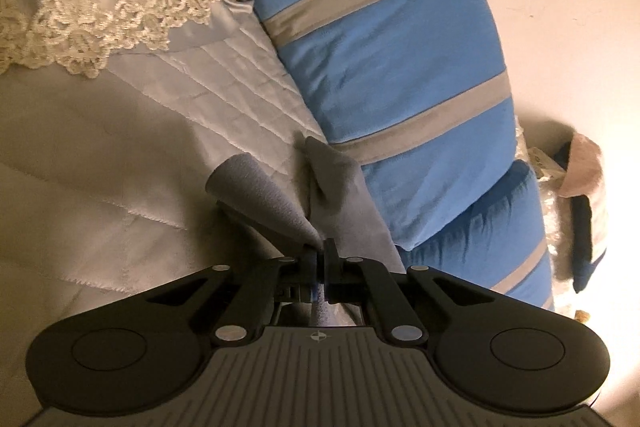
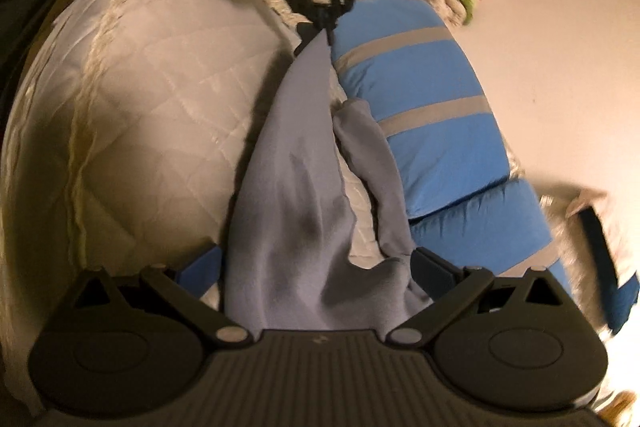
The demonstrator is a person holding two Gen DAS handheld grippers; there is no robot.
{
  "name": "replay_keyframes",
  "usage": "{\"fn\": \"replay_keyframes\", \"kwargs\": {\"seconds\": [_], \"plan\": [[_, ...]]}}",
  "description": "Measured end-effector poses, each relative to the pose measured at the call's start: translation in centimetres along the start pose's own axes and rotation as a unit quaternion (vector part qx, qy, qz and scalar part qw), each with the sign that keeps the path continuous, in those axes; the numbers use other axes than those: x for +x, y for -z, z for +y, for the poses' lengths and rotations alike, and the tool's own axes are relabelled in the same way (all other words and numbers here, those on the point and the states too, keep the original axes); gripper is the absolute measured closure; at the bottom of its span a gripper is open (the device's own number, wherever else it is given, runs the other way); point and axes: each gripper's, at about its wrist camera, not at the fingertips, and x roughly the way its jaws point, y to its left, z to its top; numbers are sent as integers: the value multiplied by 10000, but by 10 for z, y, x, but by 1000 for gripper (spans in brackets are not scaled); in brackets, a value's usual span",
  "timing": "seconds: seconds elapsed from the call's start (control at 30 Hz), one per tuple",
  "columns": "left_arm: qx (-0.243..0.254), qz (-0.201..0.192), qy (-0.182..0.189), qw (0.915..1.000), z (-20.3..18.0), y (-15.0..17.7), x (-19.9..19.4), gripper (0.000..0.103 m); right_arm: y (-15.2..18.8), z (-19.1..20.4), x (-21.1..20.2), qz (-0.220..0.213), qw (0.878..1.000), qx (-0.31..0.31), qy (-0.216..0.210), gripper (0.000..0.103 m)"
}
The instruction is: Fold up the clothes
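Grey garment (image 2: 288, 187) stretched over the bed (image 2: 160, 99)
Left gripper (image 1: 320, 251) pinches one corner; only the right wrist view shows the right gripper (image 2: 320, 267) spread wide around the garment's near end.

Soft matt grey fleece garment (image 2: 288, 195), satiny quilted pale bedspread (image 1: 132, 163), velvety blue grey-striped cushion (image 1: 380, 59), matt black plastic left gripper (image 1: 320, 251)

A plain grey garment (image 2: 288, 187) lies beside a blue cushion (image 1: 380, 67) with grey stripes, on cream diamond-quilted bedding (image 2: 140, 87).
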Motion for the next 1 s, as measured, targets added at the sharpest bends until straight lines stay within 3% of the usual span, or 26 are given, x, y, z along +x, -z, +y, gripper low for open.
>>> {"fn": "replay_keyframes", "kwargs": {"seconds": [0.1,0.17,0.3,0.47,0.73,1.0], "plan": [[4,-26,-128,9999,-2,1,-5,101,6,4,-6,47,9996,-253,75,0],[291,-137,-275,9991,-7,2,-10,101,7,7,-7,87,9993,-321,180,0],[1289,-364,-896,9869,-26,13,-23,101,2,21,-7,73,9967,-593,547,0],[1771,-333,-1355,9743,-35,26,-50,101,-1,25,-6,64,9954,-568,764,0],[1523,18,-1860,9707,-16,29,-84,101,-1,24,-7,104,9950,-502,863,0],[632,354,-2180,9733,19,28,-108,101,-1,27,-11,119,9953,-505,820,0]]}}
